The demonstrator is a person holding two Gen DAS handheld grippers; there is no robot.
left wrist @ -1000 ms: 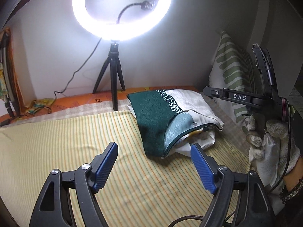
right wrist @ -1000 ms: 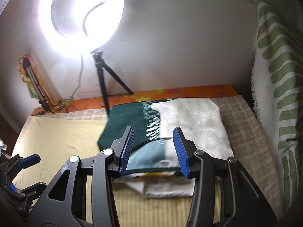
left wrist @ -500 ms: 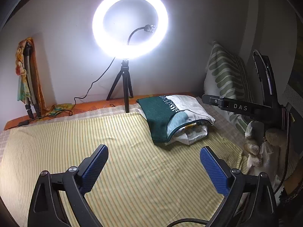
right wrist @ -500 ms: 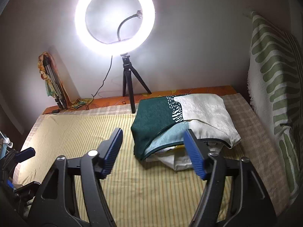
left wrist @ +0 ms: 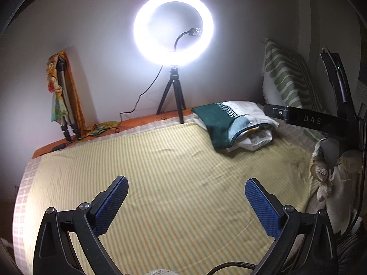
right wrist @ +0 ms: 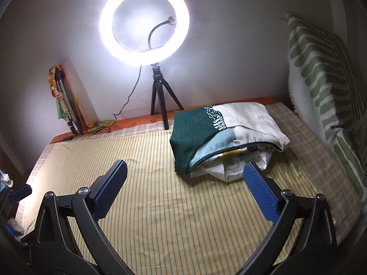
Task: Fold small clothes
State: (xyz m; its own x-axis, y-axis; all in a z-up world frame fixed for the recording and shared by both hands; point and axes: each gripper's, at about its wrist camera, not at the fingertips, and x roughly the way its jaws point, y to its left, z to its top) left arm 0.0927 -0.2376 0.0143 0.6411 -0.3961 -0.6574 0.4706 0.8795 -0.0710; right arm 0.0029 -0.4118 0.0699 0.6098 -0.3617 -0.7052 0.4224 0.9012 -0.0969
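Observation:
A stack of folded clothes [right wrist: 220, 142] lies at the far right of the yellow striped sheet [right wrist: 160, 183]; its top piece is dark green, teal and cream, with white cloth under it. It also shows in the left wrist view [left wrist: 234, 126]. My right gripper [right wrist: 183, 183] is open and empty, well short of the stack and above the sheet. My left gripper [left wrist: 185, 201] is open and empty over the bare sheet [left wrist: 160, 171]. The right gripper's body and gloved hand [left wrist: 330, 165] show at the right edge of the left wrist view.
A lit ring light on a small tripod [right wrist: 158, 96] stands at the back by the wall, its cable trailing left. A green-striped pillow [right wrist: 321, 80] leans on the right. A folded tripod wrapped in cloth [right wrist: 66, 100] leans at the back left.
Both grippers have pulled back from the folded stack and opened wider. The right gripper, which was close over the stack's top piece, now stands clear of it. The stack lies still.

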